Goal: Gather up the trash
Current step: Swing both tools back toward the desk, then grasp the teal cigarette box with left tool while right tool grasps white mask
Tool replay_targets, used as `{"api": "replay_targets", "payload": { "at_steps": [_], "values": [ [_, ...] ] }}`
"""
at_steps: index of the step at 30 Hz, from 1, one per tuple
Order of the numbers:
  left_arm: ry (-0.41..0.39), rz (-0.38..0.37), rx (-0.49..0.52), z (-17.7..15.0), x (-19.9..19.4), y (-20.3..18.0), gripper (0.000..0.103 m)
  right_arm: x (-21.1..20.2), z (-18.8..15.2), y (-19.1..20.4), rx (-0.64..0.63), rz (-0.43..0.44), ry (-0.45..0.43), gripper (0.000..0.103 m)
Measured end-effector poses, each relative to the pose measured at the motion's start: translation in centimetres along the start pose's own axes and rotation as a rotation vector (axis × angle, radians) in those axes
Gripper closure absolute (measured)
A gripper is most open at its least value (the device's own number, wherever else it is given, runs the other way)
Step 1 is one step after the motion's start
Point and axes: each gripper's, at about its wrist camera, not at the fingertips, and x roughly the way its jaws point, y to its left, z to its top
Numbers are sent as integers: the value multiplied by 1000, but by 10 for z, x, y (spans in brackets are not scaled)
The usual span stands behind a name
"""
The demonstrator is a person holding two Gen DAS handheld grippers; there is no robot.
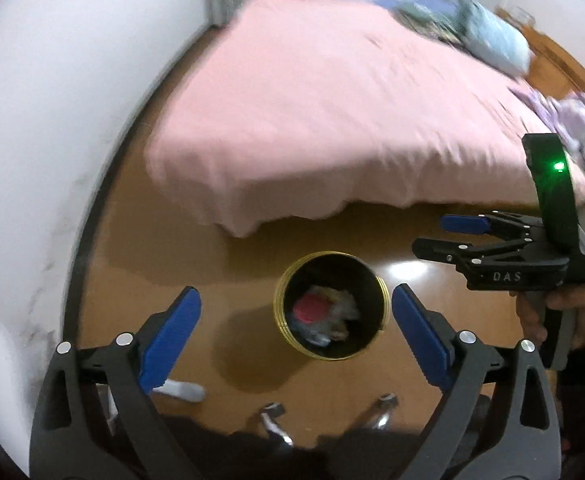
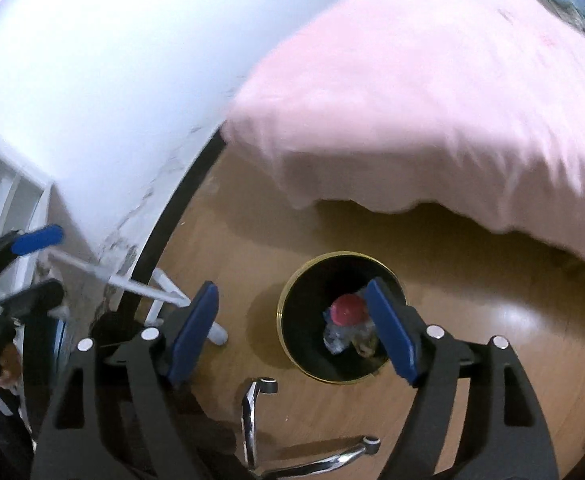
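Both the left gripper (image 1: 296, 336) and the right gripper (image 2: 292, 332) hang with jaws apart and empty above the round bin (image 1: 332, 306) on the wooden floor (image 1: 432, 320), where the crumpled trash (image 1: 326, 316) lies, seemingly light, soft and best pinched at a fold.

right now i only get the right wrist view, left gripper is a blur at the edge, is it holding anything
Observer: No. In the left wrist view the left gripper is open, with nothing between its pads.
Operator: anything on the bed past what i see
Observer: A crumpled lilac cloth lies at the right edge of the bed; I cannot tell whether it is trash.
Operator: how does my gripper look from outside
Observer: The right gripper is open and empty, and a green light is lit on it.
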Motion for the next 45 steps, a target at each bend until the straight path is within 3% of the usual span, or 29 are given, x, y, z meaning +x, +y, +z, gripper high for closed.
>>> {"api": "replay_targets", "payload": {
  "at_steps": [6, 11, 15, 18, 24, 26, 32, 34, 36, 39, 45],
  "values": [
    [-132, 250, -167, -86, -122, 90, 7, -1, 15, 154, -311, 96, -26, 26],
    [-159, 479, -422, -196, -203, 171, 7, 11, -5, 302, -579, 220, -4, 26],
    [-154, 629, -696, -305, -256, 227, 7, 28, -52, 437, -821, 355, 55, 26],
    [-155, 686, -889, -373, -286, 254, 7, 39, -97, 520, -972, 444, 104, 26],
    [-170, 763, -1135, -472, -319, 266, 7, 62, -177, 638, -1162, 552, 187, 26],
    [-173, 762, -1185, -492, -323, 268, 7, 73, -190, 658, -1176, 544, 199, 26],
    [-203, 718, -1235, -506, -322, 279, 7, 92, -200, 681, -1168, 468, 190, 27],
    [-207, 697, -1234, -504, -319, 282, 7, 92, -200, 681, -1167, 470, 184, 36],
    [-197, 688, -1224, -498, -315, 287, 7, 88, -202, 674, -1181, 484, 184, 63],
    [-208, 688, -1197, -480, -313, 300, 7, 77, -197, 664, -1182, 510, 165, 95],
    [-202, 701, -1125, -430, -300, 332, 7, 48, -174, 620, -1163, 552, 140, 98]
  ]
}}
